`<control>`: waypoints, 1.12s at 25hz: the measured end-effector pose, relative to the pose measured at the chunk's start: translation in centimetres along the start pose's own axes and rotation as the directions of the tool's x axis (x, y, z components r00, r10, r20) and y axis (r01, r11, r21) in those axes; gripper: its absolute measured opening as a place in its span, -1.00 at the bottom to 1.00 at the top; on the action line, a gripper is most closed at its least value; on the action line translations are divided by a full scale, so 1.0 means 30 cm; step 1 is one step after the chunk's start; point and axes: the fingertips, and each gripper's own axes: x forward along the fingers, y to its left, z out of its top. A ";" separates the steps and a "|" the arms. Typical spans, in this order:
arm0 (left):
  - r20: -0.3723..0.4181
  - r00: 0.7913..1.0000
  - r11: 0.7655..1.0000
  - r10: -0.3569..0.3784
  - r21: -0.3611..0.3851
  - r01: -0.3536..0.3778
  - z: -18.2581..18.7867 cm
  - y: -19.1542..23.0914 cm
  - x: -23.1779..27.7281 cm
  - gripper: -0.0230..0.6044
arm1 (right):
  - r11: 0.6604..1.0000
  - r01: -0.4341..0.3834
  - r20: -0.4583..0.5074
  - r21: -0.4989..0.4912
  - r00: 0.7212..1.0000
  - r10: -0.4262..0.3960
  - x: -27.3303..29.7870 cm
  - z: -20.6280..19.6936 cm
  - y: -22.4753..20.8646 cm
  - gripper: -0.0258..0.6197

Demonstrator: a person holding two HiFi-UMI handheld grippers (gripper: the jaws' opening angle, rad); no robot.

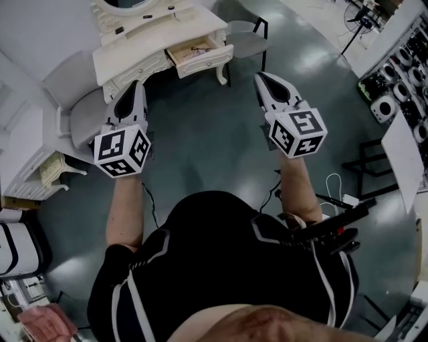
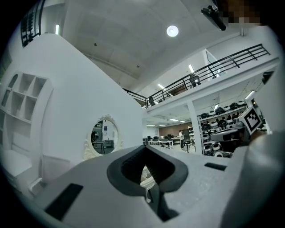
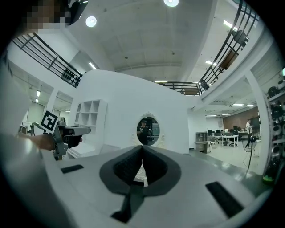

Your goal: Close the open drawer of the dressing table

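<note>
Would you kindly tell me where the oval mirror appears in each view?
Head view: mirror at the top edge, left of centre.
Left gripper view: mirror left of centre, above the left tongs.
Right gripper view: mirror centre, just above the right tongs.
Shared landmark: its ornate white frame.

one white dressing table (image 1: 134,55), with one open drawer (image 1: 200,56) and one oval mirror (image 3: 147,130) on top. two grey chairs: one chair (image 1: 83,115) at the table's left end, and a second chair (image 1: 246,41) behind its right end. two grippers, the left gripper (image 1: 136,85) and the right gripper (image 1: 261,77), each with one marker cube, so two cubes. one standing fan (image 1: 358,17) far right.
</note>
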 end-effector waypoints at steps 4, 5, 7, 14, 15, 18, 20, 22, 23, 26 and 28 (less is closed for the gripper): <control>-0.010 1.000 1.000 0.007 -0.002 -0.007 -0.022 -0.069 0.056 -0.92 | 1.000 -0.013 -0.005 0.001 1.000 0.013 -0.013 -0.023 -0.080 -0.91; -0.016 1.000 1.000 0.005 0.000 -0.005 -0.030 -0.078 0.073 -0.92 | 1.000 -0.014 -0.006 0.008 1.000 0.014 -0.005 -0.032 -0.097 -0.91; -0.032 0.999 1.000 0.000 0.008 0.000 -0.048 -0.088 0.106 -0.92 | 1.000 -0.014 -0.010 0.024 1.000 0.014 0.015 -0.051 -0.126 -0.91; -0.020 1.000 1.000 -0.003 0.000 0.003 -0.087 -0.037 0.261 -0.92 | 1.000 -0.005 0.001 0.020 1.000 0.005 0.150 -0.052 -0.205 -0.91; -0.024 1.000 1.000 -0.004 -0.001 0.004 -0.098 -0.018 0.289 -0.92 | 1.000 -0.001 0.003 0.022 1.000 0.001 0.178 -0.050 -0.214 -0.91; -0.027 1.000 1.000 -0.004 0.005 0.004 -0.117 0.047 0.375 -0.92 | 1.000 0.009 0.004 0.020 1.000 -0.009 0.264 -0.044 -0.235 -0.91; -0.027 1.000 1.000 -0.002 0.009 0.003 -0.122 0.089 0.428 -0.92 | 1.000 0.013 -0.002 0.015 1.000 -0.013 0.319 -0.042 -0.247 -0.91; -0.031 0.999 1.000 -0.012 0.008 0.013 -0.122 0.118 0.485 -0.92 | 1.000 0.015 0.001 0.017 1.000 -0.015 0.371 -0.031 -0.263 -0.91; -0.032 0.999 1.000 -0.021 0.014 0.022 -0.119 0.128 0.515 -0.92 | 1.000 0.016 0.006 0.014 1.000 -0.016 0.399 -0.021 -0.275 -0.91; -0.030 0.999 0.998 -0.037 0.042 0.038 -0.112 0.169 0.596 -0.92 | 1.000 0.028 0.023 0.003 0.999 -0.028 0.484 0.002 -0.304 -0.91; -0.035 0.999 0.998 -0.035 0.042 0.037 -0.120 0.211 0.637 -0.92 | 0.999 0.030 0.016 0.009 0.999 -0.031 0.540 -0.009 -0.309 -0.91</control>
